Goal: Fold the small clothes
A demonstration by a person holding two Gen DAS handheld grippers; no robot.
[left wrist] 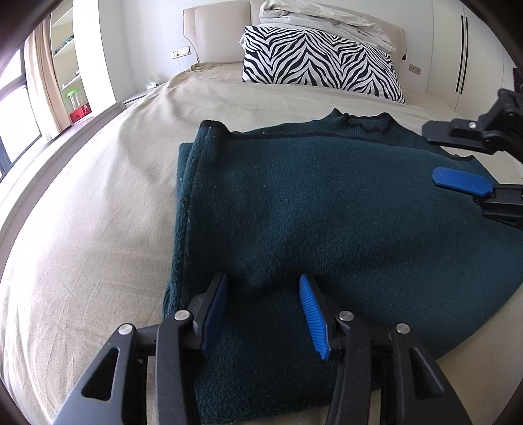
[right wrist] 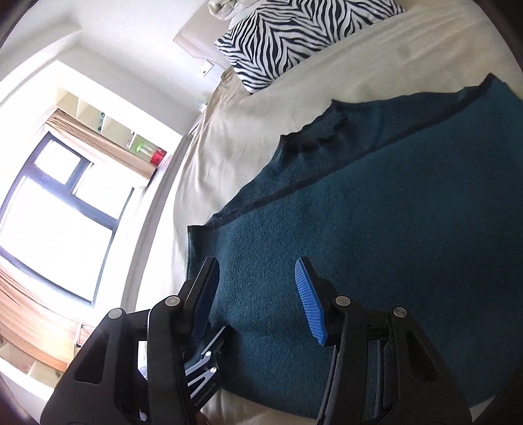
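A dark teal knitted sweater (left wrist: 327, 212) (right wrist: 376, 229) lies flat on the beige bed (left wrist: 98, 212), its ruffled collar toward the pillow and its left side folded inward. My left gripper (left wrist: 264, 287) sits low over the sweater's near hem, open, its blue pads (left wrist: 312, 310) standing apart with only flat fabric under the gap. My right gripper (left wrist: 444, 153) (right wrist: 256, 271) hovers over the sweater's right side, also open and holding nothing. In the right wrist view a black labelled part of the other gripper shows below its fingers.
A zebra-striped pillow (left wrist: 320, 62) (right wrist: 287, 36) and crumpled pale bedding (left wrist: 320, 19) lie at the headboard. A window (right wrist: 55, 212) with curtains and open shelves (left wrist: 68, 65) run along the left wall. White wardrobe doors (left wrist: 464, 49) stand at the right.
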